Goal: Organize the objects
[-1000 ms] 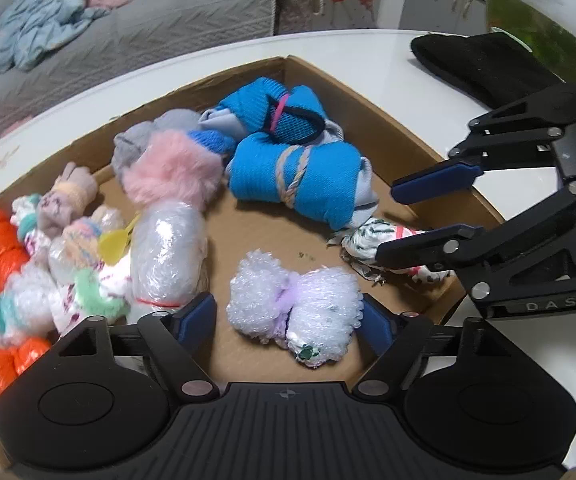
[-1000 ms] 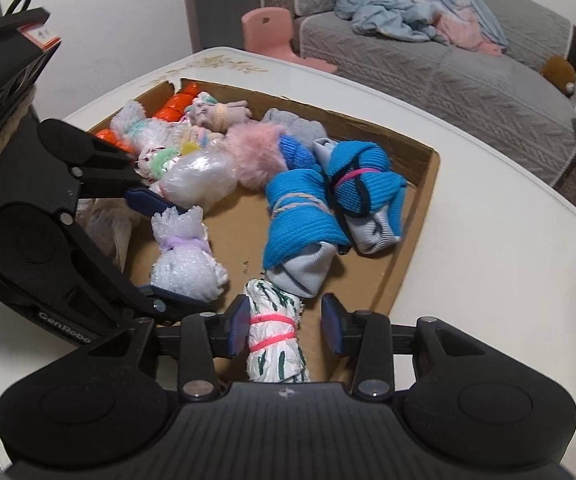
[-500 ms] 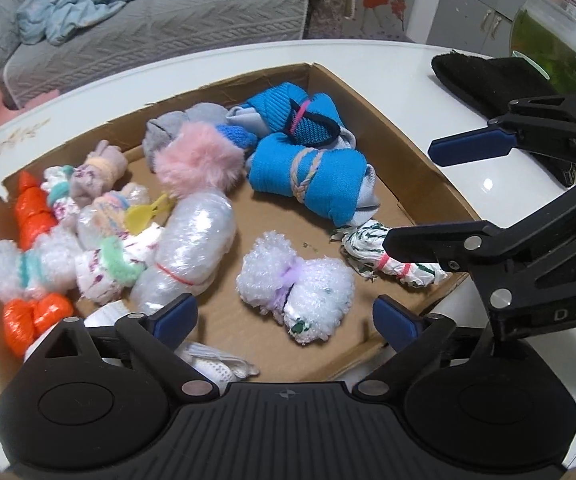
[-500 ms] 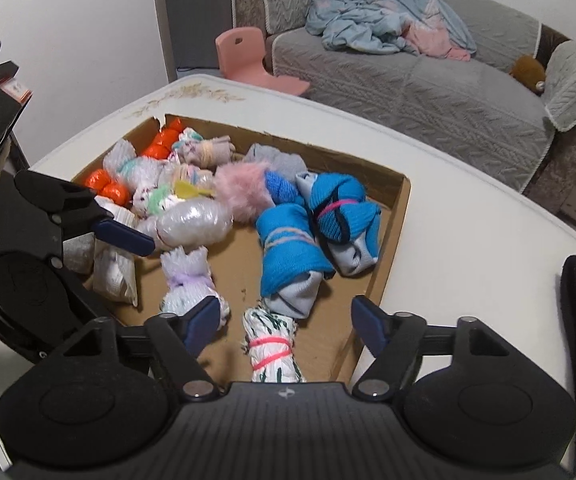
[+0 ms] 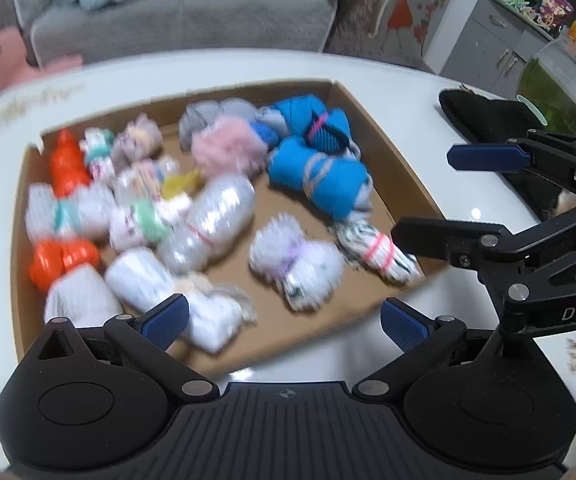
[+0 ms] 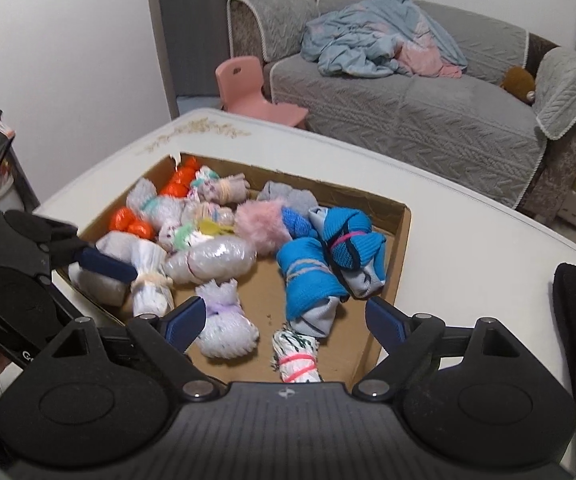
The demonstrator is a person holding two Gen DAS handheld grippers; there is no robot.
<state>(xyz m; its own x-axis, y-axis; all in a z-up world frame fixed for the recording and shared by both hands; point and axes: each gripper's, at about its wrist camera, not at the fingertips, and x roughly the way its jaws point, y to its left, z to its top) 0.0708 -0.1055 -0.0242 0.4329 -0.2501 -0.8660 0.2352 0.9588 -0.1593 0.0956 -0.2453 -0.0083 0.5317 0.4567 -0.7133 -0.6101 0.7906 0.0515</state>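
A cardboard box (image 5: pixel 407 184) on the white table holds several tied sock bundles. My left gripper (image 5: pixel 284 322) hovers above the box's near edge. Its jaws are opening wide with nothing pressed between them. A white bundle with a purple tie (image 5: pixel 295 264) lies in the box just beyond it. My right gripper (image 6: pixel 286 324) is also opening over the box's (image 6: pixel 403 240) near corner. Below it lies a white-and-green bundle with a pink band (image 6: pixel 295 356), free of the pads. Blue rolls (image 6: pixel 307 280) and a pink fluffy ball (image 6: pixel 262 226) lie further in.
A black cloth (image 5: pixel 487 120) lies on the table (image 5: pixel 367 72) right of the box, near a glass bowl (image 5: pixel 559 88). Orange bundles (image 5: pixel 64 258) fill the box's left end. Beyond the table stand a grey sofa (image 6: pixel 407 100) and a pink child's chair (image 6: pixel 248 88).
Both grippers opened and lifted back from the box. The right let go of the white-and-green bundle, and the left drew away from the purple-tied bundle. Both bundles stay in the box.
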